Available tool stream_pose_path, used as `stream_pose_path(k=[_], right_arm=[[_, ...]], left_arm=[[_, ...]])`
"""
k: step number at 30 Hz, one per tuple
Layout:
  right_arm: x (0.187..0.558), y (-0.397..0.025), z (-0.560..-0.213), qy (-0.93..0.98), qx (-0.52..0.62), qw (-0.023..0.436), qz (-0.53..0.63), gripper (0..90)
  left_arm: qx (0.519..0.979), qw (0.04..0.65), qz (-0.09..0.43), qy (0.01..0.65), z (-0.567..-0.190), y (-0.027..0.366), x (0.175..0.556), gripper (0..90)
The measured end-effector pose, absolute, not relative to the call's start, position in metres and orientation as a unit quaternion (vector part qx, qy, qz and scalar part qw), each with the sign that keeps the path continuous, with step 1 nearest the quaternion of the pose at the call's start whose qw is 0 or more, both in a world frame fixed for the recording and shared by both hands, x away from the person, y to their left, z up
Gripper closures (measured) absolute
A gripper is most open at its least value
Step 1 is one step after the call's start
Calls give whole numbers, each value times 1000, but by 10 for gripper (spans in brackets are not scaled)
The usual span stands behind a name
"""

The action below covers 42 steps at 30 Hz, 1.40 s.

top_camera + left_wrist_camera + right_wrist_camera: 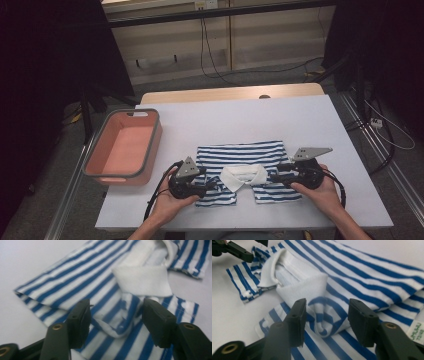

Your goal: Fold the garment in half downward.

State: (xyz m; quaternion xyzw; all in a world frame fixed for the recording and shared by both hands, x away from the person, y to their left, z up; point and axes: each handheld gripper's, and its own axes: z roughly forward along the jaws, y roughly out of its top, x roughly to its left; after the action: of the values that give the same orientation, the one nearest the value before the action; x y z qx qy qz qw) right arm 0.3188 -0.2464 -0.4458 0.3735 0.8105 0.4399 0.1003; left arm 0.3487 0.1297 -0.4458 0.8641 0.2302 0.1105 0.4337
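A blue-and-white striped shirt [240, 152] lies folded on the white table [280, 120], its white collar [243, 175] toward the person. My left gripper [212, 184] sits at the shirt's near left, just left of the collar. In the left gripper view, the left gripper [116, 312] is open, jaws on either side of a raised fold of striped cloth [117, 326] below the collar [142, 280]. My right gripper [272, 176] is at the collar's right. The right gripper [325, 312] also stands open astride a striped fold [324, 325] beside the collar [302, 287].
A pink bin with a grey rim [125, 142] stands on the table's left side, beside the shirt. Bare table stretches behind the shirt and to its right. The left gripper's jaw tip [237, 251] shows at the top left of the right gripper view.
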Motion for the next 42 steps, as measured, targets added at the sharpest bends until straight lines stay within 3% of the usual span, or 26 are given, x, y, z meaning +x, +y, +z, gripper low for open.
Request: stream_pose_path(k=[4,8,20,33,42], right_arm=[[320,-242,-433,805,365,107,456,434],[329,-233,-429,805,365,104,455,445],[359,-207,-428,812,366,92,446,598],[365,-197,-447,825,373,49,421,682],[355,-206,-441,821,359,37,443,878]], left_arm=[[855,448,105,241,-436,130,355,313],[856,445,105,242,-430,119,363,315],[857,434,97,262,-428,86,397,346],[865,429,31,258,-443,76,392,479],[863,434,8,258,-442,83,388,545]])
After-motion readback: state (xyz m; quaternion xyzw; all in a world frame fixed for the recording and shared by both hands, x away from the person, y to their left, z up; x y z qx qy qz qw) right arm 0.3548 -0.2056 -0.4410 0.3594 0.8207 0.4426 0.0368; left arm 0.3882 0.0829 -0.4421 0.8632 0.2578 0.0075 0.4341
